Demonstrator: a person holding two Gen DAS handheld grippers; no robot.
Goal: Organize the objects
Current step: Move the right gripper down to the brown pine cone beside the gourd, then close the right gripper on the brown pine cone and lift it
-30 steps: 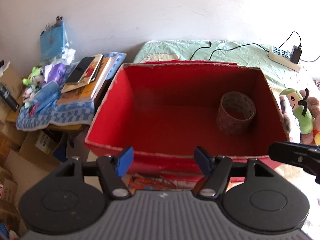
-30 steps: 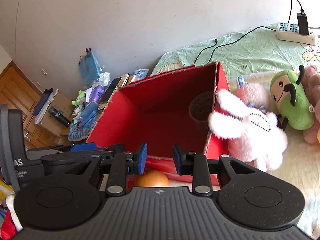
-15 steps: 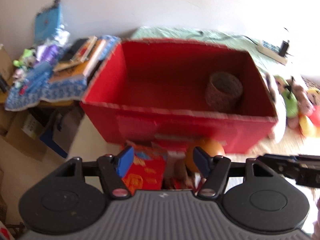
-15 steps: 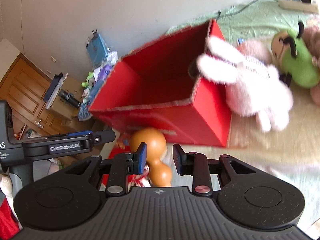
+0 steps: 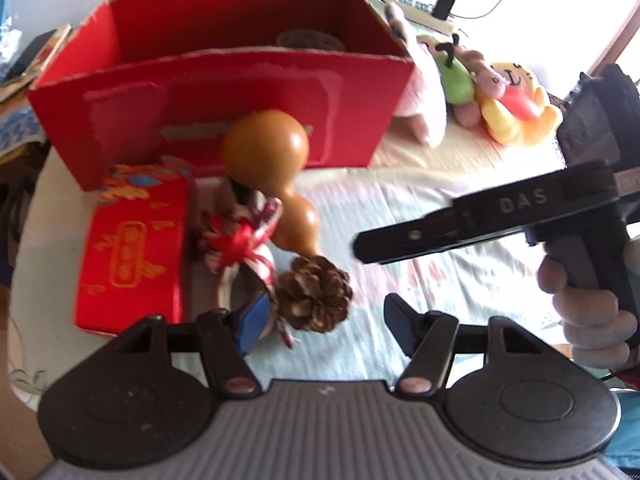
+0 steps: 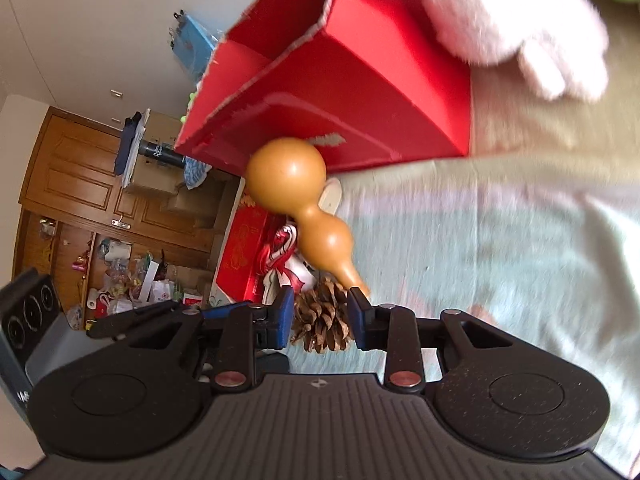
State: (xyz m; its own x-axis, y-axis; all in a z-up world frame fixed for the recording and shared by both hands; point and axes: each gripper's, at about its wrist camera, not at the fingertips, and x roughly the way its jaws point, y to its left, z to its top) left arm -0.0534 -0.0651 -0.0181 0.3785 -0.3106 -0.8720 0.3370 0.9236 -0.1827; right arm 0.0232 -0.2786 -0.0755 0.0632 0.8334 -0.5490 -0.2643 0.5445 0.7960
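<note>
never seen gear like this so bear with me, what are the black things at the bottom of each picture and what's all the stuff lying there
Each black thing is a hand-held claw with a camera looking along its two blue-tipped fingers; a person's hand grips one handle. One picture comes from the left claw, the other from the right claw. Both are open and hold nothing. On the bedsheet lie a pine cone, a brown gourd, a flat red packet and a ribboned item, in front of a big red box. Plush toys sit beside the box.
</note>
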